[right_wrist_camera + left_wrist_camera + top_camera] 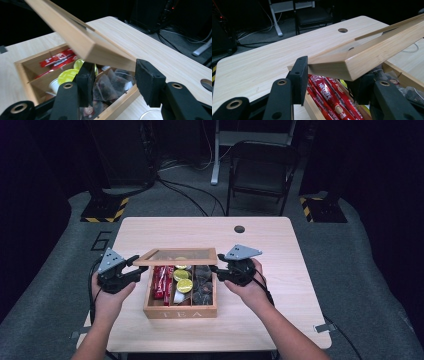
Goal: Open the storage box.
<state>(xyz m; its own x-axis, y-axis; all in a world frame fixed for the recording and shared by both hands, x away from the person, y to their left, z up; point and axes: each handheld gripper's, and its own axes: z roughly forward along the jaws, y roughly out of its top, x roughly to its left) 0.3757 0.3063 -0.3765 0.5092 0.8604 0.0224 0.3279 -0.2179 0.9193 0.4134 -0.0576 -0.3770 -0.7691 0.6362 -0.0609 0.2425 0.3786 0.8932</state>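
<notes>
Tools (131,268) (218,268) clamping lid (176,256) corners

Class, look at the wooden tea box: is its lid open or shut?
Open. The lid is raised at its front above the tea box, a gripper at each front corner, with red sachets and yellow capsules visible inside.

We find the open wooden tea box (180,311) on the near middle of the pale wooden table (280,270). In it, red stick sachets (161,281) lie left, yellow-lidded pods (184,285) in the middle, dark tea bags (202,287) right. Its wood-framed glass lid (176,256) hangs above the far side, between our grippers.
</notes>
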